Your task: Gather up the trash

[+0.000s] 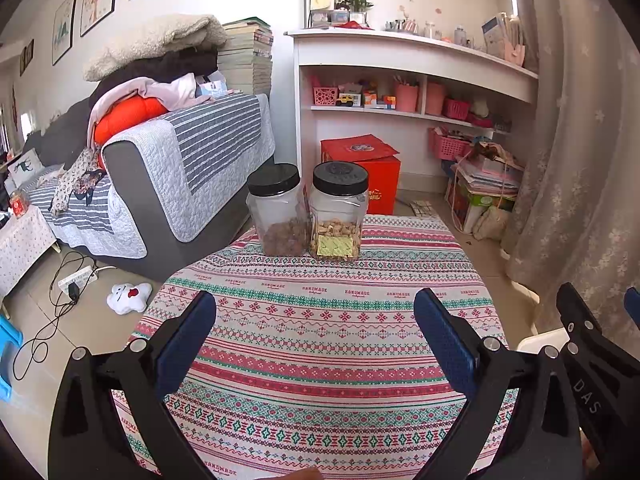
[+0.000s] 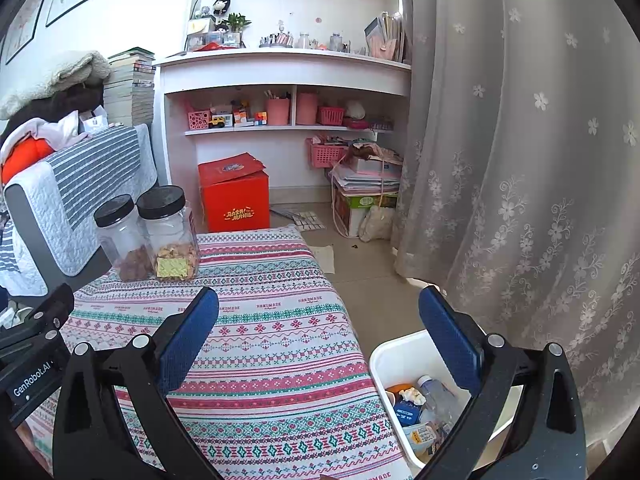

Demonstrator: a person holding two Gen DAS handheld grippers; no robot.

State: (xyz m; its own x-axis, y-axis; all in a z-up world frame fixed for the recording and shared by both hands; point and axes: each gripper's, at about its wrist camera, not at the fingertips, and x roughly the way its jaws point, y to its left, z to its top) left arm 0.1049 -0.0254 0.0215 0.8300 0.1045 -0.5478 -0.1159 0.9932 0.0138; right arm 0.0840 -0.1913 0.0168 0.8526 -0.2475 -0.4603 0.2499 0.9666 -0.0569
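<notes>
Table looked cleared, trash in the bin (image 2: 384, 360).
Left gripper (image 1: 316, 336) and right gripper (image 2: 320, 332) hovered with jaws apart, empty.

Two jars (image 1: 308, 212) stand side by side on the table's (image 1: 320, 360) far edge.

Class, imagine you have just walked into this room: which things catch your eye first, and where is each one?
Two clear jars with black lids stand side by side at the far edge of the patterned tablecloth, holding snacks. A white bin of trash, including a plastic bottle, sits on the floor right of the table. Behind the jars, a bright red box stands under the white shelves.
</notes>
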